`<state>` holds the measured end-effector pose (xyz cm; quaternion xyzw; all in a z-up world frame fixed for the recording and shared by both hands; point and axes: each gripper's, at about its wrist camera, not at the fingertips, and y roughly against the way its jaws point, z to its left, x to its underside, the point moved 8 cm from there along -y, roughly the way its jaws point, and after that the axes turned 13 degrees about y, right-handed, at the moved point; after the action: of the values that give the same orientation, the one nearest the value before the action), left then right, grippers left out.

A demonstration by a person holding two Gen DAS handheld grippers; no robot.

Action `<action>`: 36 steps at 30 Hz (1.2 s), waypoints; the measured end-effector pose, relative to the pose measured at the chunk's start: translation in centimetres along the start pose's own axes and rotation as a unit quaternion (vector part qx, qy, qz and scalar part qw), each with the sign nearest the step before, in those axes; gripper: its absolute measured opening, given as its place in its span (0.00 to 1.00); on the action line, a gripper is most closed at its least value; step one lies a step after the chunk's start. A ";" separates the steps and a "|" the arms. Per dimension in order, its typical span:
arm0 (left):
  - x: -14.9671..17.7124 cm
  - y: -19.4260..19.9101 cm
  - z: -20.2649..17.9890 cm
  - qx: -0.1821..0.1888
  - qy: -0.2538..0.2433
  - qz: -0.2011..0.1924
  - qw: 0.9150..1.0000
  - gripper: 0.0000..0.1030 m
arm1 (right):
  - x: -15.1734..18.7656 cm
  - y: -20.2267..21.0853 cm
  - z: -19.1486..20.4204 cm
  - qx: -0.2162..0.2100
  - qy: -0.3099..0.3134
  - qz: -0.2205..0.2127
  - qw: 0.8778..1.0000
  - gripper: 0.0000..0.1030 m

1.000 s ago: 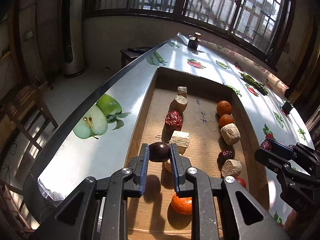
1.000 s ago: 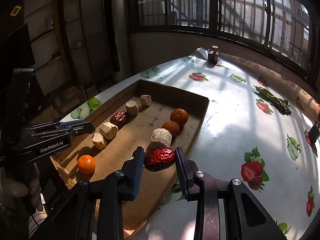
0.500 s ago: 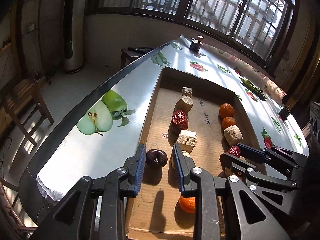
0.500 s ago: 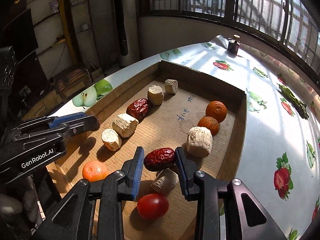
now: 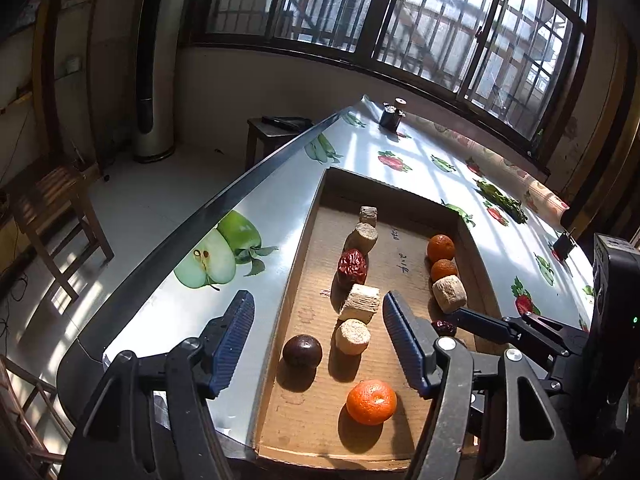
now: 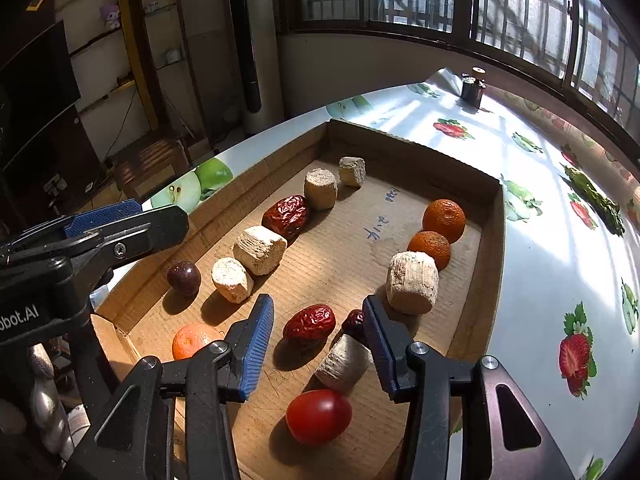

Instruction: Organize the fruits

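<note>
A shallow cardboard tray (image 5: 304, 240) (image 6: 490, 248) holds fruits and beige chunks in two rows. The jaws of my left gripper (image 5: 318, 338) are opening above the tray's near left end. A dark plum (image 5: 302, 351) (image 6: 184, 278) lies free on the cardboard below them, touching neither pad. My right gripper (image 6: 318, 342) is opening too. A wrinkled red date (image 6: 310, 322) rests on the tray between its pads, clear of both. An orange (image 5: 371, 401) (image 6: 192, 340) and a red tomato (image 6: 319, 416) lie near the tray's front edge.
The table (image 5: 420, 152) wears a glossy fruit-print cloth, and its left edge drops to the floor. A small dark bottle (image 6: 472, 90) stands at the far end. A wooden chair (image 5: 52, 216) and a low stool (image 5: 276, 128) stand on the floor at the left.
Both grippers came down to the tray and opened. The left let go of the dark plum, the right of the red date. Both fruits now lie on the cardboard.
</note>
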<state>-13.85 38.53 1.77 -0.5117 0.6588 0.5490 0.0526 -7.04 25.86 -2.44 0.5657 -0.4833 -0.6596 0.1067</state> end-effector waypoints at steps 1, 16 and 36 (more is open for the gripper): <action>-0.1 0.2 0.0 -0.002 0.001 -0.002 1.000 0.65 | 0.0 0.2 -0.1 -0.001 -0.002 -0.002 1.000 0.49; 0.5 3.1 -3.5 -0.035 -0.050 -0.051 0.997 0.78 | 2.2 5.2 -2.9 0.009 -0.059 -0.042 0.997 0.60; 0.5 8.5 -4.1 -0.137 -0.029 -0.165 0.976 1.00 | 5.4 9.9 -3.9 0.042 -0.075 -0.083 0.993 0.75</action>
<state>-18.28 33.95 8.77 -0.5998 0.4816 0.6325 0.0909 -9.61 15.09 1.98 0.5565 -0.4690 -0.6858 -0.0092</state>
